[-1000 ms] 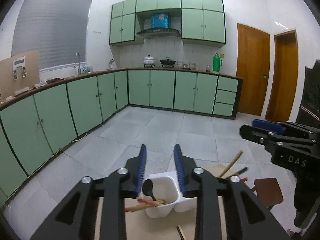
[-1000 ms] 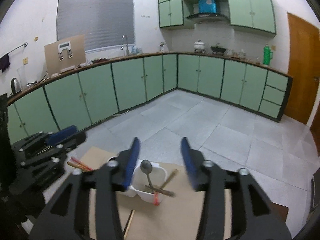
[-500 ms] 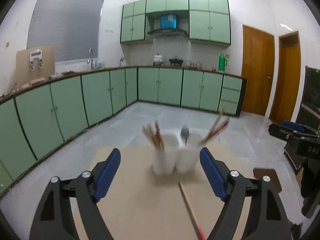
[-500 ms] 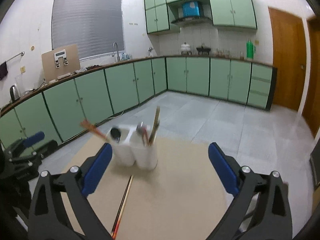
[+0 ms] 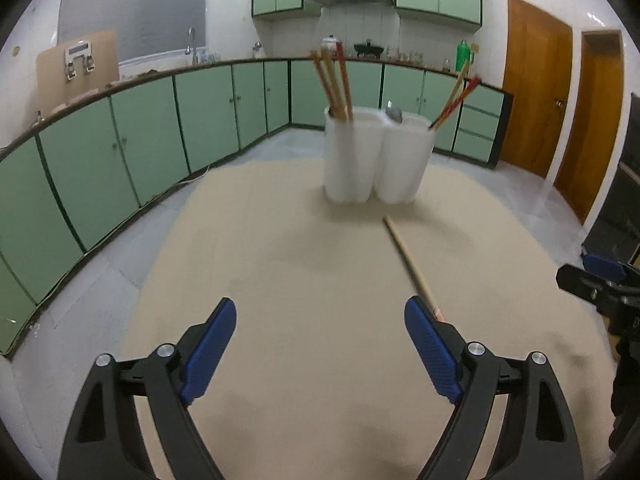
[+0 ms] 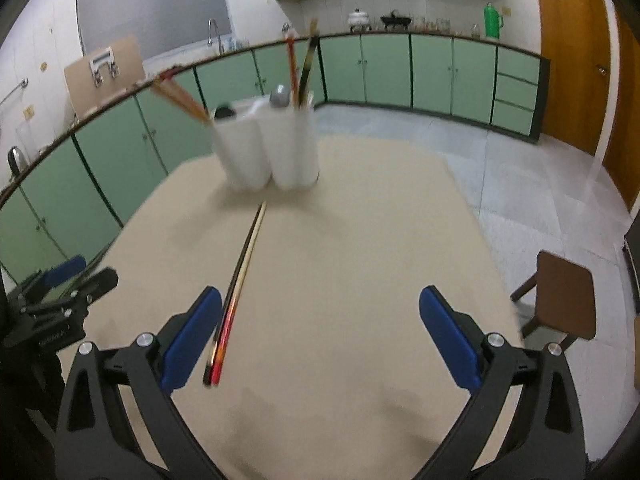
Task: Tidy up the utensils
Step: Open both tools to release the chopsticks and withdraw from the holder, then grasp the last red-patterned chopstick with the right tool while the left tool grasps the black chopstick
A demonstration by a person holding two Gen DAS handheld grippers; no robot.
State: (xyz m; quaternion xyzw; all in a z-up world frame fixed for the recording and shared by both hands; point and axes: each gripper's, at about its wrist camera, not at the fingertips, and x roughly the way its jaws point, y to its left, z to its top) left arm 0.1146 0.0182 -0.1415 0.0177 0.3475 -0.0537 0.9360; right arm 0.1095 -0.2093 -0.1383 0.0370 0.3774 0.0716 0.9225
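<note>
A white two-compartment utensil holder (image 5: 378, 156) stands upright at the far middle of the beige table (image 5: 304, 280), with chopsticks (image 5: 334, 80) and a spoon (image 5: 394, 113) in it. It also shows in the right wrist view (image 6: 268, 144). One chopstick (image 5: 408, 260) lies flat on the table in front of the holder, and shows in the right wrist view (image 6: 236, 296). My left gripper (image 5: 320, 344) is open and empty, low over the table. My right gripper (image 6: 320, 340) is open and empty, with the chopstick's red end by its left finger.
Green kitchen cabinets run along the walls behind the table. A brown stool (image 6: 560, 296) stands on the floor to the right of the table. Wooden doors (image 5: 536, 92) are at the far right.
Both grippers have opened wide and pulled back and down from the holder. The holder, seen from above a second ago, now stands farther away at the table's far side.
</note>
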